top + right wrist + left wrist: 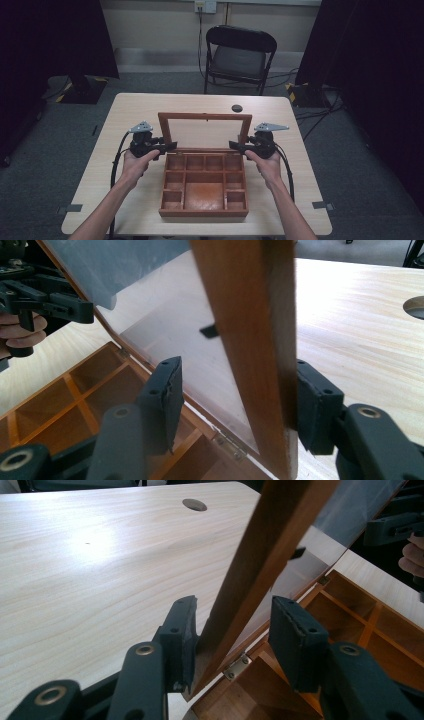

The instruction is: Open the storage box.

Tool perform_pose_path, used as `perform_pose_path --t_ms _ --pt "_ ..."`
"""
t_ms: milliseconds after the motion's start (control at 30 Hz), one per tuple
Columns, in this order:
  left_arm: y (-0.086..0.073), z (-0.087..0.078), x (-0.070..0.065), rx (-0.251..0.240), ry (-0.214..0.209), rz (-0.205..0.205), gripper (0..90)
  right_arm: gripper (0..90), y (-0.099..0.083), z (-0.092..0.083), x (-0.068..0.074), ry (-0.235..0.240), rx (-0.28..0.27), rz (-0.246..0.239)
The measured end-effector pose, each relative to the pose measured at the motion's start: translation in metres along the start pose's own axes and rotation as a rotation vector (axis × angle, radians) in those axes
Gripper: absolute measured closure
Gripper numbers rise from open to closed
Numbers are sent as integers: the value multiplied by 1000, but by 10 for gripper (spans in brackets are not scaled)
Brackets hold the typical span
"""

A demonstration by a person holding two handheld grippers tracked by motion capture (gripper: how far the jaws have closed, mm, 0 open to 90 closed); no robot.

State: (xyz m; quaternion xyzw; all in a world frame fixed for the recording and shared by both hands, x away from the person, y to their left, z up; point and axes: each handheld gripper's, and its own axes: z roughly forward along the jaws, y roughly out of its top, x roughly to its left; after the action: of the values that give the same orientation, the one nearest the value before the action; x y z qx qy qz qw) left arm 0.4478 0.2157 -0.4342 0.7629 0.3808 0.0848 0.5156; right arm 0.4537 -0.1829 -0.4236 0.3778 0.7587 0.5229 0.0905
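An open wooden box (204, 212) with several empty compartments sits on the table, its glass-paned lid (205, 116) standing upright at the back. My left gripper (170, 146) is open and straddles the lid's left frame bar (270, 555) just above the hinge (237, 666); one pad (182, 630) touches the wood, the other stands clear over the compartments. My right gripper (235, 145) is open and straddles the lid's right frame bar (245, 315); the outer pad (312, 400) rests against the wood, the inner pad (165, 395) is apart from the glass.
The light wooden table (140, 107) has a round grommet hole (237, 108) behind the box. A black folding chair (239, 55) stands beyond the far edge. Dark curtains flank both sides, and cables lie on the floor at right.
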Motion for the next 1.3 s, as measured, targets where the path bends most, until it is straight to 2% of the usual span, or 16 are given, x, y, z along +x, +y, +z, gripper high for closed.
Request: perform_pose_path --t_ms 233,433,567,733,767,800,1000,1300 --pt "-2 4 5 18 15 -8 581 476 -2 5 -7 -14 -1 13" --pt "-7 5 10 15 15 -31 610 483 -3 8 -10 -22 2 22" --pt "-7 6 11 18 14 -30 623 483 -4 9 -12 -26 2 29" --pt "-6 10 14 32 23 -29 624 472 -4 13 -14 -41 -4 37" --pt "-6 10 14 33 24 -31 620 433 -5 14 -15 -42 -6 47" --pt "-6 10 15 38 30 -34 620 433 -5 14 -15 -42 -6 47" --pt "-7 12 22 35 33 -60 620 441 -8 20 -21 -53 27 76" --pt "-11 20 26 54 41 -76 615 452 -12 25 -26 -79 49 78"
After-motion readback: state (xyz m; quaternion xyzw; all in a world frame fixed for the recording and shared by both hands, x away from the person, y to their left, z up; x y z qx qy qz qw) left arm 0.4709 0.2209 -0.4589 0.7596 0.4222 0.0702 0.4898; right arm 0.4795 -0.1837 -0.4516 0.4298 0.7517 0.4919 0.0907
